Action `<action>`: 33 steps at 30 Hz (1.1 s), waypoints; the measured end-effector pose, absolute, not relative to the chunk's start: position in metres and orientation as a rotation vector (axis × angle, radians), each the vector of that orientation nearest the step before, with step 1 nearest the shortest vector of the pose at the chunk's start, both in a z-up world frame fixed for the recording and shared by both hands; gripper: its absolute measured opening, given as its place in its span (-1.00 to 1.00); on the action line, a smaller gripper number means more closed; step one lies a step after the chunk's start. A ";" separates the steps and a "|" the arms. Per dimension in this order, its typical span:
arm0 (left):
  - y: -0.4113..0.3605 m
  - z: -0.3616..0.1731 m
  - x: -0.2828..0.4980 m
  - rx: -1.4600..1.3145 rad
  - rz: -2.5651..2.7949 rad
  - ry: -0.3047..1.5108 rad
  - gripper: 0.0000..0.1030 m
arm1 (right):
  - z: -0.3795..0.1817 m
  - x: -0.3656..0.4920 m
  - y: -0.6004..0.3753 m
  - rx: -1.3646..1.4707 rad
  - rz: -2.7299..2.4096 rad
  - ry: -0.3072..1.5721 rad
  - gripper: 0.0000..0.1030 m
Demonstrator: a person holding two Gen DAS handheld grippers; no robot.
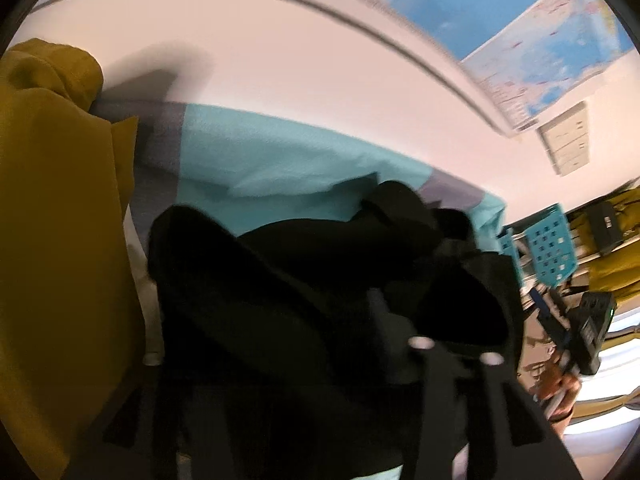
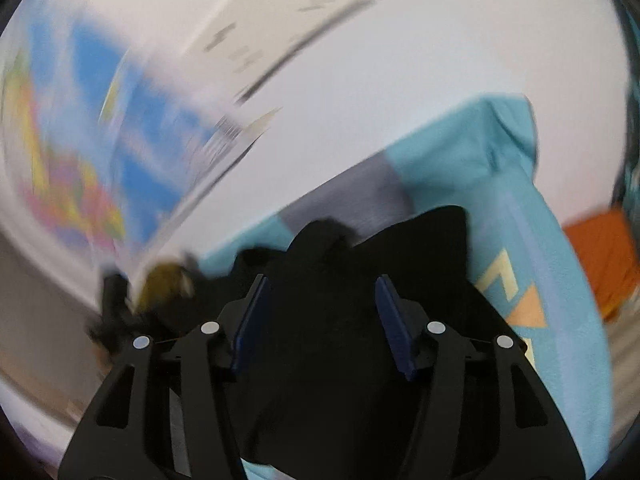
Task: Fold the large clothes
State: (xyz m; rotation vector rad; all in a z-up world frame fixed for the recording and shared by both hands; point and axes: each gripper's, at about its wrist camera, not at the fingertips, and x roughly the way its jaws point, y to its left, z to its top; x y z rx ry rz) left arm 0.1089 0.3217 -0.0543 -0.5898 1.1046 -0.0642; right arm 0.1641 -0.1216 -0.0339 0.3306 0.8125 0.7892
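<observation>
A crumpled black garment [image 1: 304, 264] lies on a turquoise sheet with grey bands [image 1: 280, 152]. It drapes over my left gripper [image 1: 360, 320] and hides most of the fingers, so how the jaws stand is unclear. In the right wrist view the same black garment [image 2: 340, 352] lies in a heap between the blue pads [image 2: 250, 320] of my right gripper [image 2: 322, 280]. Those jaws stand apart and do not press on the cloth. In the left wrist view the right gripper [image 1: 588, 332] shows at the far right, held by a hand.
A mustard-yellow garment [image 1: 56, 208] hangs at the left. World maps [image 1: 552, 52] hang on the white wall behind. Turquoise perforated baskets [image 1: 548, 248] stand at the right. The sheet [image 2: 532, 240] carries a pattern, and an orange object [image 2: 604, 256] lies past its edge.
</observation>
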 end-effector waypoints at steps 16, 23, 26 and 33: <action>0.255 -0.004 0.069 -0.311 0.030 0.887 0.40 | -0.075 0.149 -0.007 -0.151 0.785 0.807 -0.97; 0.229 -0.006 0.056 -0.245 -0.152 0.864 0.56 | -0.040 0.158 -0.026 -0.041 0.756 0.695 -1.00; 0.208 -0.023 0.065 -0.147 -0.175 0.932 0.56 | -0.044 0.168 -0.025 -0.022 0.742 0.715 -0.99; 0.201 -0.070 0.094 -0.101 -0.096 1.049 0.12 | -0.061 0.164 -0.037 0.033 0.755 0.770 -0.74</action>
